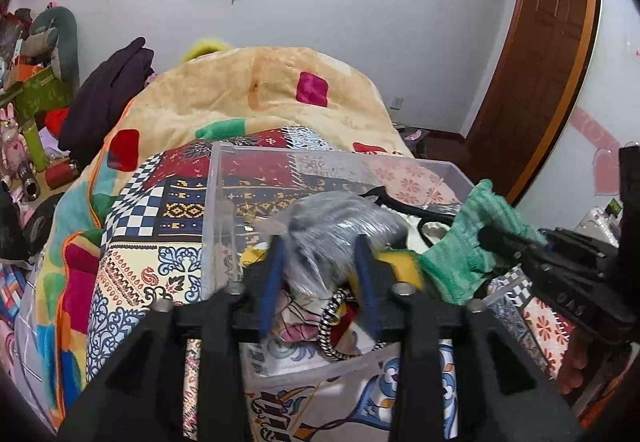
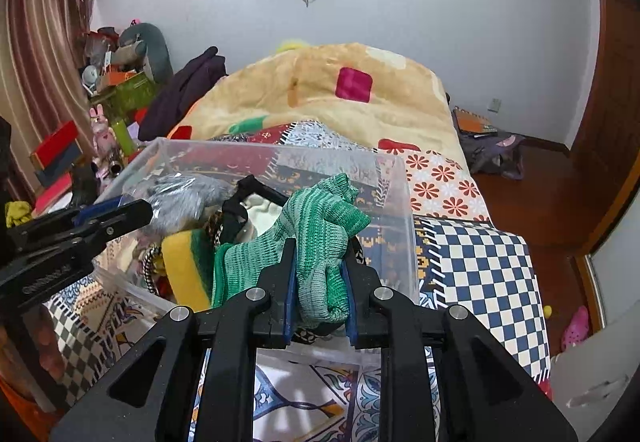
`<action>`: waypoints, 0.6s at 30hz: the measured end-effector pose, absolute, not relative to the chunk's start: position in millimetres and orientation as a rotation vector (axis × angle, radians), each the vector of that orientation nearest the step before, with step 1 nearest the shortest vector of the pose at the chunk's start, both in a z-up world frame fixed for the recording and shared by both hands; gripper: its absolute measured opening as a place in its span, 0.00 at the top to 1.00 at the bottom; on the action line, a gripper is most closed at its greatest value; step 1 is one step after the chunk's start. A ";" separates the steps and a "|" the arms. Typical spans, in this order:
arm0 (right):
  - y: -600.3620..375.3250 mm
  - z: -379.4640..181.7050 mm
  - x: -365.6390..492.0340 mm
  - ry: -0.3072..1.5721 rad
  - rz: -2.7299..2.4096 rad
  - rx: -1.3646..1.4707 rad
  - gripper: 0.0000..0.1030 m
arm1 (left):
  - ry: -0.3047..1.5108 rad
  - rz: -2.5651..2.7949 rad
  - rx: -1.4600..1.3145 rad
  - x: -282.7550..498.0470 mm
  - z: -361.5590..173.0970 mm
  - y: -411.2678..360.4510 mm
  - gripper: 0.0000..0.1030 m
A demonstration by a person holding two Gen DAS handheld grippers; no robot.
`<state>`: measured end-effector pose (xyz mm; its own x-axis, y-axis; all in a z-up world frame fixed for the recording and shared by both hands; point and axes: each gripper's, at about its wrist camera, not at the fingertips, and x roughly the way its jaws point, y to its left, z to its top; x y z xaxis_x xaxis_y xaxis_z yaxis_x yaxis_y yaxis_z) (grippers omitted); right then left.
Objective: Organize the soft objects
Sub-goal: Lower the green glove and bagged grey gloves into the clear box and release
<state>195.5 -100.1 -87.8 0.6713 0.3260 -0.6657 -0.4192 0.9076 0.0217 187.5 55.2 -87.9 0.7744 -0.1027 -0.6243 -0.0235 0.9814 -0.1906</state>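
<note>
Grey bundle [image 1: 320, 230] blurred (contents unclear).

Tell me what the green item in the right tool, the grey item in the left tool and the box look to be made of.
Green cloth: knitted yarn, matte; ribbed stitches show.
Grey item: probably fuzzy fabric inside glossy plastic film; blurred, so uncertain.
Box: clear rigid plastic; the quilt shows through its walls.

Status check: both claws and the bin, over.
Left claw shut on grey bagged item. Right claw shut on green knit cloth. Both over clear bin, already piled; yellow sponge beneath.
</note>
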 end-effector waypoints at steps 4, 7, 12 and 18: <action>-100.8 -87.8 194.1 0.737 0.424 -0.154 0.74 | 0.666 -0.040 -0.172 180.1 -82.7 49.5 0.50; -102.4 -86.3 188.9 0.737 0.427 -0.168 0.67 | 0.660 -0.057 -0.176 174.3 -79.3 47.6 0.50; -108.0 -77.8 176.3 0.724 0.447 -0.183 0.65 | 0.621 -0.080 -0.179 156.5 -65.6 44.6 0.50; -115.0 -49.8 156.3 0.645 0.476 -0.162 0.63 | 0.543 -0.111 -0.173 130.0 -39.4 38.4 0.45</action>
<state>156.3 -115.0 -49.8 0.6960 0.3751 -0.6122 -0.4738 0.8806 0.0009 130.0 38.4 -39.4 0.8509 -0.1509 -0.5032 0.0596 0.9794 -0.1928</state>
